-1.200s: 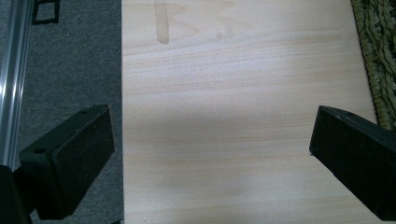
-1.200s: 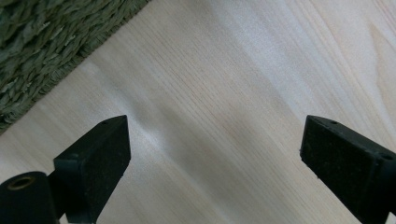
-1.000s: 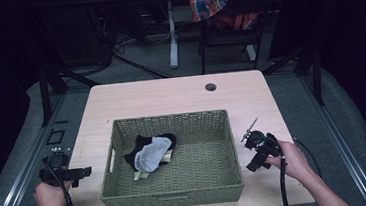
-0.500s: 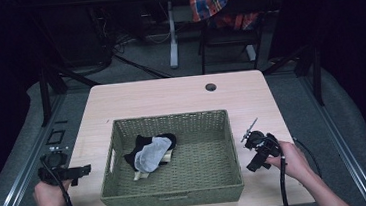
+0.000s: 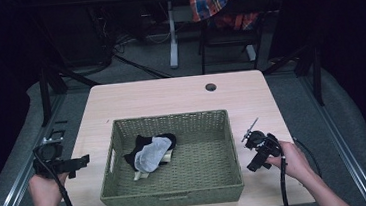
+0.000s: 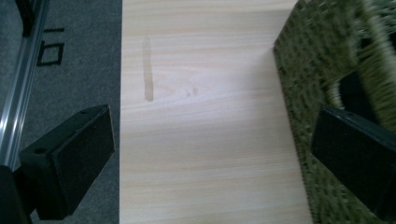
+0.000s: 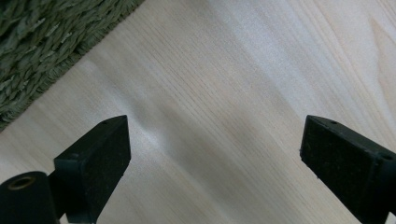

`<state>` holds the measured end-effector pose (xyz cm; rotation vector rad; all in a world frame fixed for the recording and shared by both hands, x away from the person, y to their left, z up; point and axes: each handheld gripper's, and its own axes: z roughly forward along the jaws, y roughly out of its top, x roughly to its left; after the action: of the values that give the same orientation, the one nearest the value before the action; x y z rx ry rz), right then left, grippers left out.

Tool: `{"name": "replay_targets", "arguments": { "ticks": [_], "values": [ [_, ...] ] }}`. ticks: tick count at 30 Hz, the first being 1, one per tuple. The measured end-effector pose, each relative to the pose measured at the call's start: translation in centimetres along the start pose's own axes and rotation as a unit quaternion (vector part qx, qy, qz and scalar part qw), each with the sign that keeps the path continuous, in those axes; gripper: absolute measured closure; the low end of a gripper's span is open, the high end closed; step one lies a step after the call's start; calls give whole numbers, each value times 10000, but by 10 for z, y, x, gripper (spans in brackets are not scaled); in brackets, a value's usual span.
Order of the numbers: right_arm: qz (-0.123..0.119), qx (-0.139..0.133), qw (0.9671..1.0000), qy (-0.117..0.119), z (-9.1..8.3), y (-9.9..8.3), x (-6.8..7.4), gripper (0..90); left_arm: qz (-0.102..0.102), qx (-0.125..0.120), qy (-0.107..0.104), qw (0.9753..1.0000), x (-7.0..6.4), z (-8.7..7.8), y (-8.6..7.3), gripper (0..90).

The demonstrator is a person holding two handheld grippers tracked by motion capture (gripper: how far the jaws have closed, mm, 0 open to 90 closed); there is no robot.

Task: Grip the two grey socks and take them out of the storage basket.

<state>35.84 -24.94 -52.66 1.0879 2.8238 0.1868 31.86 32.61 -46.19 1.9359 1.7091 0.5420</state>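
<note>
Since the earlier frames, almost nothing had moved: the left hand-held gripper [image 5: 78, 162] had drifted only slightly at the tabletop's [image 5: 170, 99] left edge, and the right hand-held gripper [image 5: 255, 166] had kept its place beside the basket [image 5: 179, 196].

Nearest, the left hand [image 5: 43, 188] held its hand-held gripper with the jaws spread wide and nothing between them. In the left gripper view [image 6: 210, 154] one jaw hung over the grey floor [image 6: 70, 56] off the tabletop's [image 6: 210, 93] edge, the other close against the woven basket wall [image 6: 303, 70], with bare pale wood between. The right hand [image 5: 292, 159] held its hand-held gripper just off the basket's opposite side, tilted over the tabletop; its jaws were likewise spread wide and empty, and in the right gripper view [image 7: 215, 154] only wood grain [image 7: 257, 70] lay between them, the basket's edge [image 7: 46, 42] beyond the left jaw.

Between the two hand-held grippers, the green wicker basket held a bundle of socks [image 5: 151, 153], a light grey one lying over a black one, nearer the left hand-held gripper's side. Farther out, past the basket, a small dark round hole [image 5: 210, 87] sat in the tabletop. Beyond that stood a chair [image 5: 234, 23] draped with a plaid cloth [image 5: 212, 0].
</note>
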Motion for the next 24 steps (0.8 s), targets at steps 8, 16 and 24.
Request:
{"name": "replay_targets", "arguments": {
  "ticks": [8, 16, 24],
  "values": [
    [16, -1, 10000, -28, -1, 0, 0, 82, 461, -378, -39, 9982, -28, -28, 18, 1],
    [25, 5, 10000, -17, -1, 0, 0, 82, 810, -404, -202, 9957, -57, -33, 30, 0],
    [-14, 53, 10000, -48, -3, -1, -1, 82, 1182, -305, -344, 9919, -86, -28, 42, 0]
  ]
}}
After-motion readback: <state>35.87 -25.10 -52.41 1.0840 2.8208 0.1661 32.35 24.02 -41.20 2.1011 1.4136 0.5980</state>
